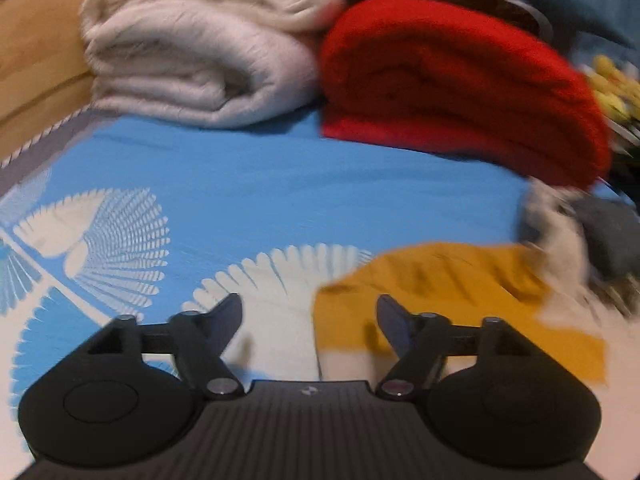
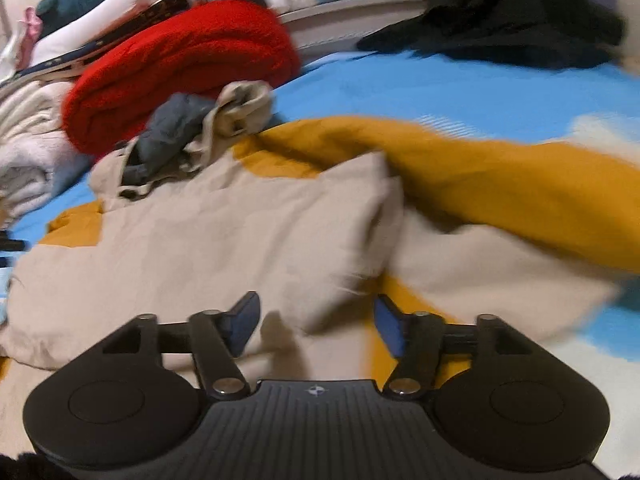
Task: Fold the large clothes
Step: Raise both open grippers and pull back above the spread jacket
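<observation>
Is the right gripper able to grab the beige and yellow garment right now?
Probably yes. The right gripper stands open just above the beige and yellow garment, with a raised beige fold directly ahead of its jaws and nothing lying in between. The red blanket sits well behind.

Two wrist cams, both low over the bed, tilted down.
Left view faces the white blanket [image 1: 200,52] & red blanket [image 1: 460,84], close. Right view faces across the mustard garment [image 2: 500,184]. Shared: red blanket [image 2: 180,68], mustard garment [image 1: 440,292], blue sheet [image 1: 280,184].
</observation>
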Available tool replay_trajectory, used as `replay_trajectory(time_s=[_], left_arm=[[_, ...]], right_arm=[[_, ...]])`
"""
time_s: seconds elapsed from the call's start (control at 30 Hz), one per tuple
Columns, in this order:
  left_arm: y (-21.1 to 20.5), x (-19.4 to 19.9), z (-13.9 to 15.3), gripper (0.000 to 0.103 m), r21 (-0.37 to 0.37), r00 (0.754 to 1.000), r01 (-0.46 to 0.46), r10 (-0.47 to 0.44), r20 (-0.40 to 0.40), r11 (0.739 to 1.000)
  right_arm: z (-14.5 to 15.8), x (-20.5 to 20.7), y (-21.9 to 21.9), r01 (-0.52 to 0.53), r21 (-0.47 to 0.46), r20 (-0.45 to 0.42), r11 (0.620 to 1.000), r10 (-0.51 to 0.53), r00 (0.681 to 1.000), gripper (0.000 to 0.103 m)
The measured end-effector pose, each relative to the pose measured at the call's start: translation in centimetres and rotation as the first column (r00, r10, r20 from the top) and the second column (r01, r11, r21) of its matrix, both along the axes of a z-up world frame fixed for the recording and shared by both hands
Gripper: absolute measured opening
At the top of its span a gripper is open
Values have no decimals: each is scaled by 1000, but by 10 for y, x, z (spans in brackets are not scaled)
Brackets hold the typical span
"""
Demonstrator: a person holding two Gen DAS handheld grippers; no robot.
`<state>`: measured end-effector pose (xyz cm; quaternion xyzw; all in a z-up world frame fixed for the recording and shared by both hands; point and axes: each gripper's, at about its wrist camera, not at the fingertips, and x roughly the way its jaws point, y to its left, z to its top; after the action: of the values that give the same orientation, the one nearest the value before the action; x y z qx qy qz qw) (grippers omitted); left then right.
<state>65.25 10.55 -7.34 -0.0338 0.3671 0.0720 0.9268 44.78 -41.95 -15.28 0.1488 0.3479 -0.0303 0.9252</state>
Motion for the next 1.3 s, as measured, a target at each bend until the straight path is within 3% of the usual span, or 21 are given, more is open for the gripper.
replay_trajectory(time_s=[0.1, 0.2, 0.27, 0.33, 0.37, 0.4, 0.43, 0.47, 0.5, 0.57, 0.7, 0.83, 0.93, 0.97, 1.1, 1.3], left_arm=[[-25, -32, 16, 82, 27, 994, 111, -111, 12, 993], [-49, -44, 7, 90, 21, 985, 175, -175, -5, 984], [-61, -38, -17, 91, 78, 983, 171, -165, -83, 982], [-64, -29, -49, 97, 158, 977, 154, -126, -171, 975], [-61, -29, -57, 103, 164, 980, 140, -113, -164, 976], [-56, -33, -56, 103, 156, 987, 104, -82, -141, 982], [-52, -36, -52, 103, 131, 987, 82, -62, -149, 988], [-48, -40, -45, 103, 102, 986, 66, -49, -161, 993], [-46, -49, -34, 103, 74, 987, 54, -42, -154, 996], [-49, -80, -6, 103, 45, 995, 48, -44, -91, 998], [-86, -157, 44, 103, 52, 996, 94, -93, -17, 994], [-143, -239, 75, 103, 72, 990, 144, -144, -10, 987], [-179, -299, 99, 103, 19, 984, 175, -175, 24, 984], [-191, -318, 108, 103, 7, 980, 196, -196, 34, 981], [-232, -382, 143, 103, 19, 960, 272, -273, 67, 962], [-268, -453, 190, 103, 34, 940, 294, -295, 174, 955]], right_arm=[[31, -29, -9, 48, -41, 99, 998, -44, 994, 64], [49, -11, -3, -34, 20, 143, 999, 31, 989, 47], [41, 15, 7, -58, 54, 118, 997, 51, 992, 32], [13, 45, 21, -36, -2, 14, 999, 36, 999, 30], [-5, 56, 25, -23, -34, -60, 999, 21, 998, 28], [-19, 59, 28, -34, -55, -66, 998, 30, 997, 27], [-20, 54, 34, -54, -120, -8, 991, 53, 999, 25], [-16, 49, 35, -60, -128, -9, 990, 60, 998, 28], [-5, 39, 27, -53, -52, 9, 997, 53, 999, 34], [16, 14, 7, -35, 87, 51, 996, 31, 998, 64], [56, -59, -28, 48, 194, 53, 980, -60, 997, 66], [89, -130, -27, 100, 165, 67, 981, -113, 991, 69], [111, -179, -17, 109, 150, 138, 983, -130, 982, 74], [115, -194, -14, 105, 147, 169, 984, -129, 977, 79], [121, -243, -12, 128, 144, 284, 981, -165, 945, 80], [112, -265, -14, 113, 124, 326, 986, -148, 934, 80]])
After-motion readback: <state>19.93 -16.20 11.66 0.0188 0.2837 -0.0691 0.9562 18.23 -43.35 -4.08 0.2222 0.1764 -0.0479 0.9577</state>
